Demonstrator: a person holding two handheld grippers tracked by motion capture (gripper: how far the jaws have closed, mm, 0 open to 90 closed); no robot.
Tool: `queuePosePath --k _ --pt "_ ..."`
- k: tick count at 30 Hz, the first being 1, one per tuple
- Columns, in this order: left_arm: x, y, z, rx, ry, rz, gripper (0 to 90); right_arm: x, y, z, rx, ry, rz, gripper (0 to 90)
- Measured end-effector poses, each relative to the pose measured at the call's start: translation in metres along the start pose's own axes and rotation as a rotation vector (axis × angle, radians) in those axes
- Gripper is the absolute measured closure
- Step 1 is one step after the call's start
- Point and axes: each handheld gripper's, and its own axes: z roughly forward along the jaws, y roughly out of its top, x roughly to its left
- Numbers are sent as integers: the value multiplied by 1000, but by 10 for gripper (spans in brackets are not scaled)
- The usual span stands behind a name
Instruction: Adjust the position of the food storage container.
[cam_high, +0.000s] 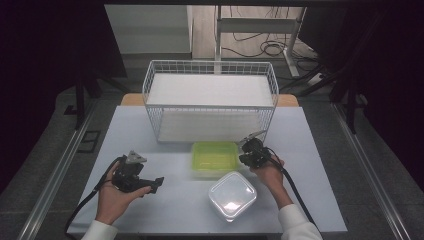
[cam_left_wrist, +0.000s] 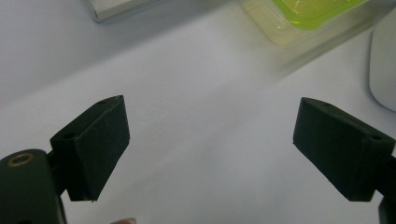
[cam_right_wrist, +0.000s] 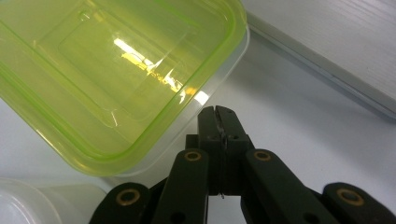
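A lime-green lidded plastic container (cam_high: 215, 156) sits on the table just in front of the wire basket (cam_high: 210, 100). A clear container (cam_high: 232, 195) stands nearer the person. My right gripper (cam_high: 248, 153) is shut, empty, its tips beside the green container's right edge; in the right gripper view the closed jaws (cam_right_wrist: 216, 112) lie next to the container's corner (cam_right_wrist: 112, 79). My left gripper (cam_high: 154, 185) rests low at the left, jaws wide open with bare table between the pads (cam_left_wrist: 100, 140). The green container (cam_left_wrist: 308, 14) lies far ahead of them.
The white wire basket holds a white board (cam_high: 210, 90) and takes up the table's rear centre. The table's (cam_high: 150, 210) front edge is close to the person's sleeves. Floor rails and dark curtains flank both sides.
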Motion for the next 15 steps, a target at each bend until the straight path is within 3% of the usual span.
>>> queuePosePath --k 2,7,12,13,15 --pt "0 0 0 0 0 1 108 0 0 -2 -1 -3 2 891" --pt "3 0 -7 -76 34 -12 138 -6 -2 -17 -33 -22 7 891" --pt "6 -1 -7 -71 32 -14 137 -15 -10 -34 -68 6 55 888" --pt "6 -1 -5 -66 25 -12 136 -17 -13 -38 -75 12 74 864" --pt "7 -4 -2 -51 -1 -34 135 -23 -19 -47 -96 25 118 729"
